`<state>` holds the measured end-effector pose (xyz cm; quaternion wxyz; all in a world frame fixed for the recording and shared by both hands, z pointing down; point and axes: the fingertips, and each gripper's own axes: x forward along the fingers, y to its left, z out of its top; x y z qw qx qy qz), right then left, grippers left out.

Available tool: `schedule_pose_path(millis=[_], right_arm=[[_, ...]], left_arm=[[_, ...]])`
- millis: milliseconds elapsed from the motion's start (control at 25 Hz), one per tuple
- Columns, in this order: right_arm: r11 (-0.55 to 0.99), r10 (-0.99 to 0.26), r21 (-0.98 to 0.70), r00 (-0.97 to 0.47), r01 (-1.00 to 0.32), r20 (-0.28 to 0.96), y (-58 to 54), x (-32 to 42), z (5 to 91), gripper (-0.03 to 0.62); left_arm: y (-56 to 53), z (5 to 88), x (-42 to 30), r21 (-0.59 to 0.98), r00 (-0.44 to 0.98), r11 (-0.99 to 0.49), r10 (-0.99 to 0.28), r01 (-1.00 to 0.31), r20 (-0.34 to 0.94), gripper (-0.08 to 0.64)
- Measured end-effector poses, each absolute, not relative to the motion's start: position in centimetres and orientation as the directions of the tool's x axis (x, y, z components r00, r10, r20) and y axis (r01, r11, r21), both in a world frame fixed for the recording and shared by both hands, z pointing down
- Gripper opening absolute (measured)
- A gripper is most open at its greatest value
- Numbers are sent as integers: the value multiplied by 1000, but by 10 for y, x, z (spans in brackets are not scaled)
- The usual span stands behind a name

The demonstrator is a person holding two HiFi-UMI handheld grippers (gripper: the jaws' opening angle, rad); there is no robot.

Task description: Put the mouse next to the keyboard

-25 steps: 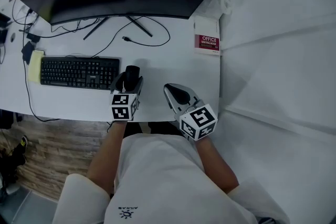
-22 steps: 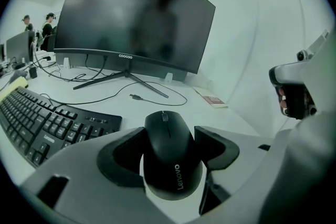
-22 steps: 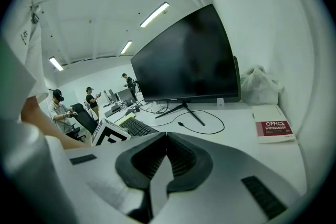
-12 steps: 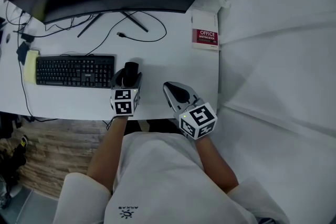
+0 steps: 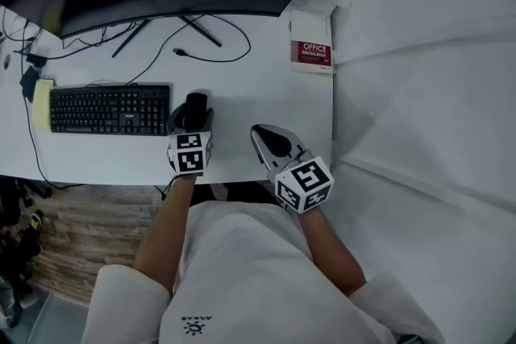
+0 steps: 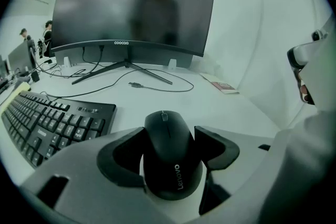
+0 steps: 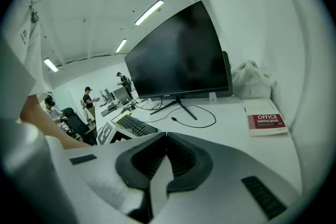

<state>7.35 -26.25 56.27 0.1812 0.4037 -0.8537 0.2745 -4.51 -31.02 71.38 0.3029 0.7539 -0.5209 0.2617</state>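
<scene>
Hardly anything has moved since a second ago: the left gripper [image 6: 170, 132] keeps its jaws pressed on both sides of the mouse [image 6: 172, 165], which sits on the desk [image 5: 266, 93] just right of the keyboard [image 6: 50, 123]. The right gripper [image 7: 166, 139] has its jaws together, holding nothing.

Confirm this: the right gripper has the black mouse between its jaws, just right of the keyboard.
Not the right one. The left gripper has the black mouse between its jaws, just right of the keyboard, as the left gripper view shows; the right gripper is shut on nothing.
</scene>
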Motion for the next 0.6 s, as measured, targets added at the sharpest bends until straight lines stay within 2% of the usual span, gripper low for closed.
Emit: schedule_pose_path(millis=[600], right_arm=[[520, -601, -326, -610, -789, 516, -268, 81, 560, 18]], left_arm=[[-312, 724, -42, 114, 269, -289, -585, -951, 765, 311]])
